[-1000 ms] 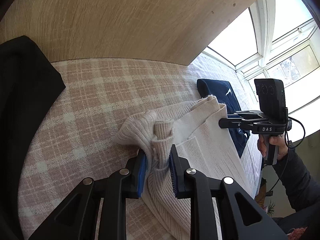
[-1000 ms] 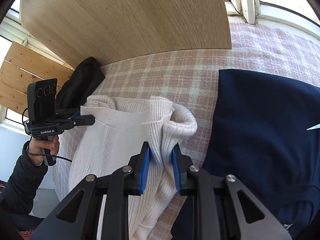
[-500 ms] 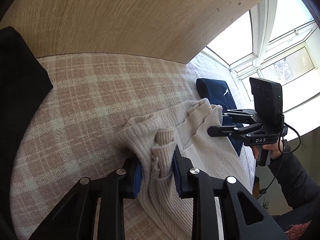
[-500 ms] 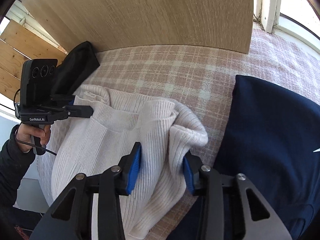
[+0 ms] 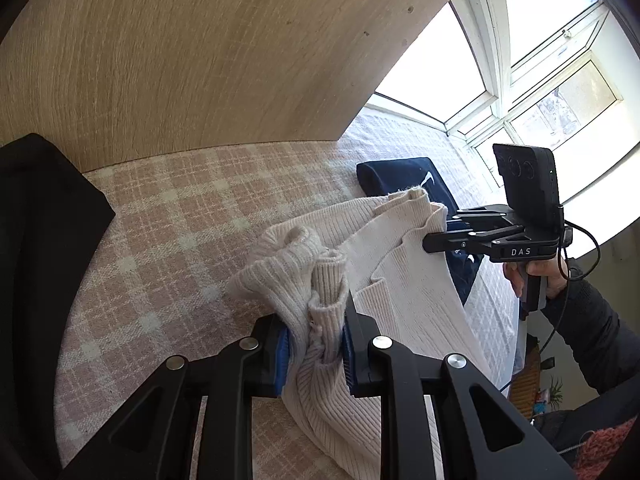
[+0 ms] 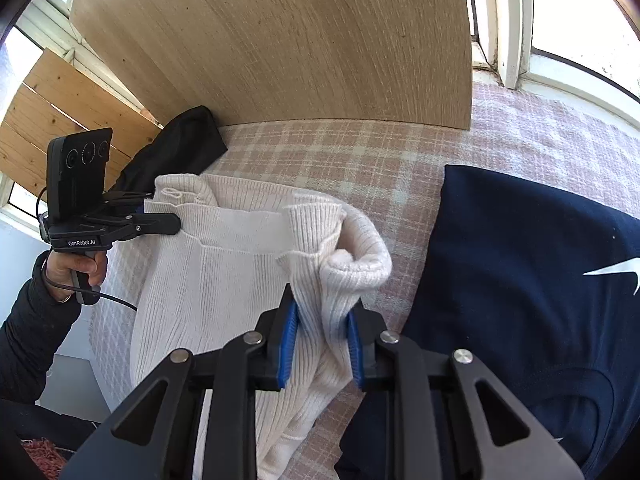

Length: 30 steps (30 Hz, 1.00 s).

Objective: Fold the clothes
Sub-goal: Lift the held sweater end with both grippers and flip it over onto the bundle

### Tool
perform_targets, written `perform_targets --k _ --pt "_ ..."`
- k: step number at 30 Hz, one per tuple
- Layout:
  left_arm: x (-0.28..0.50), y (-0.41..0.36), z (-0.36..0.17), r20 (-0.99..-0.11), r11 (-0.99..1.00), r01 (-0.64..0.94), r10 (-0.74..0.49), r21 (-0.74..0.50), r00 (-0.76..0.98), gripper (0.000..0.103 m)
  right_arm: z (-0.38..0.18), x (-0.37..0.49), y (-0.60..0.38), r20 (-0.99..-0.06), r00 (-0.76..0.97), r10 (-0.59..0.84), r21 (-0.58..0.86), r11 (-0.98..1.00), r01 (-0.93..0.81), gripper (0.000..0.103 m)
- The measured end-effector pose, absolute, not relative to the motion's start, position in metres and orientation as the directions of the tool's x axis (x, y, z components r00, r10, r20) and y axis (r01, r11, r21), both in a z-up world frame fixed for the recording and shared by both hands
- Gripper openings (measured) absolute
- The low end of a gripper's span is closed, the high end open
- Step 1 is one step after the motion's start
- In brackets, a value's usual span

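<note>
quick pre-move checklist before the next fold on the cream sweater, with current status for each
1. Left gripper clamped on the cream sweater: ok, bunched knit is pinched between the blue pads.
2. Right gripper clamped on it: ok; its jaws have just been closing and knit fills the gap.
3. Top edge taut between the grips: ok, it runs fairly straight in the right wrist view.
4. Sweater clear of the navy garment: cannot tell, the edges meet in view.
5. Plaid blanket free ahead for laying down: ok.
6. Black garment out of the way: ok, off to the side.
</note>
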State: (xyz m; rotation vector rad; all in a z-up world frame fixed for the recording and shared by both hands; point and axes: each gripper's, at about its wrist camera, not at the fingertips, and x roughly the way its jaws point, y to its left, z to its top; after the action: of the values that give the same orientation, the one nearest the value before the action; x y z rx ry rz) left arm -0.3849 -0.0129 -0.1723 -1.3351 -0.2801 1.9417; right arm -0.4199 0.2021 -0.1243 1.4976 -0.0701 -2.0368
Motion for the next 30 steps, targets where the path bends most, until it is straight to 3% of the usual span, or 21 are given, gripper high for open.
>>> perform_targets --k 5,8,14,17,22,26,28,30 --pt "-0.374 -0.020 -0.124 -0.677 -0.686 -0.500 0.696 -0.529 -0.239 0.019 -0.071 -0.407 0.195 -0.823 -0.256 -0.507 0.340 -0.801 0.493 0.019" --pt "-0.370 -0.024 -0.081 -0.638 -0.687 -0.543 0.701 -0.483 -0.319 0.019 -0.025 -0.398 0.189 -0.797 -0.369 -0.478 0.233 -0.807 0.543 0.019" --pt "-0.326 -0.021 -0.007 -0.554 -0.728 -0.655 0.637 -0.204 -0.536 0.019 0.038 -0.363 0.183 -0.670 -0.574 -0.471 0.052 -0.801 0.597 0.019" --pt "-0.286 -0.009 -0.034 -0.571 -0.709 -0.698 0.616 -0.101 -0.543 0.020 0.007 -0.327 0.187 -0.669 -0.577 -0.470 0.033 -0.794 0.608 0.017" --pt "-0.229 0.001 -0.148 -0.757 -0.690 -0.685 0.572 -0.235 -0.316 0.020 -0.096 -0.274 0.196 -0.799 -0.451 -0.398 0.063 -0.801 0.595 0.016" --pt "-0.209 -0.002 -0.184 -0.799 -0.715 -0.632 0.549 -0.299 -0.244 0.023 -0.145 -0.253 0.195 -0.885 -0.363 -0.293 0.008 -0.787 0.616 0.017" --pt "-0.210 -0.007 -0.176 -0.789 -0.724 -0.607 0.564 -0.328 -0.245 0.028 -0.154 -0.245 0.194 -0.911 -0.339 -0.235 -0.028 -0.784 0.620 0.017" --pt "-0.208 -0.009 -0.169 -0.793 -0.724 -0.603 0.562 -0.334 -0.235 0.042 -0.155 -0.238 0.197 -0.929 -0.302 -0.211 -0.031 -0.772 0.635 0.017"
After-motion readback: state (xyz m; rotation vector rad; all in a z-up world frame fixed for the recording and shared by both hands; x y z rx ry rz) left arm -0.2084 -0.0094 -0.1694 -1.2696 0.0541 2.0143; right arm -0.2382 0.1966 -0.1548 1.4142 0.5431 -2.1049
